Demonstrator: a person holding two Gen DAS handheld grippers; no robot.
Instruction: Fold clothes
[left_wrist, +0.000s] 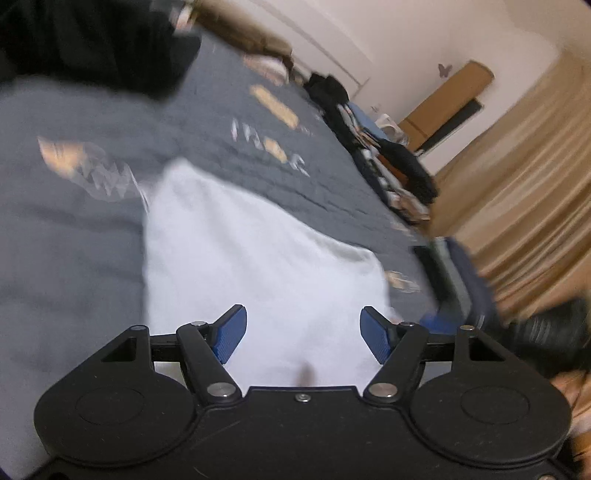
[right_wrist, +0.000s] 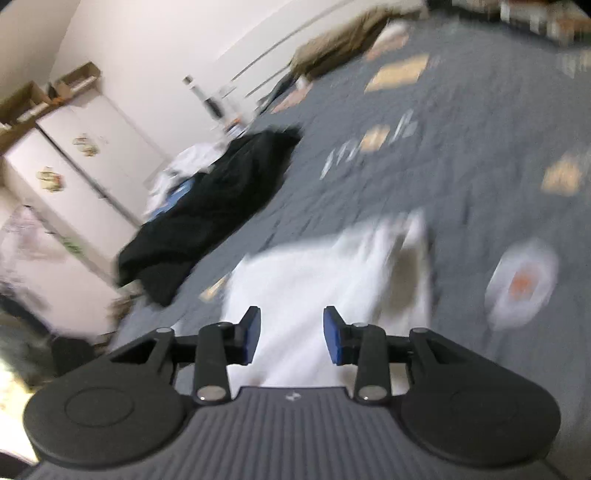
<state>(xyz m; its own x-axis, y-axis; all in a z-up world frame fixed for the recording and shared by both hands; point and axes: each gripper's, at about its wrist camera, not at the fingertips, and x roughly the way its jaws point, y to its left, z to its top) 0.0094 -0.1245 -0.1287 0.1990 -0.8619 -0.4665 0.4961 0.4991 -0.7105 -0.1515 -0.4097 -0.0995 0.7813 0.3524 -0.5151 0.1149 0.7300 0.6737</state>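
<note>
Grey bedspread (left_wrist: 92, 229), white garment (left_wrist: 258, 266) under both open tools

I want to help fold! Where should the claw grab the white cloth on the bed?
Probably the near edge of the white cloth, coming in low from the side where the left claw is. It lies flat on the grey bedspread, so only an edge or corner gives something to pinch.

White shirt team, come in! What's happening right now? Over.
Left tool open, right tool open, both empty. White shirt flat on the bed. Black clothes off to the side, not in the way.
</note>
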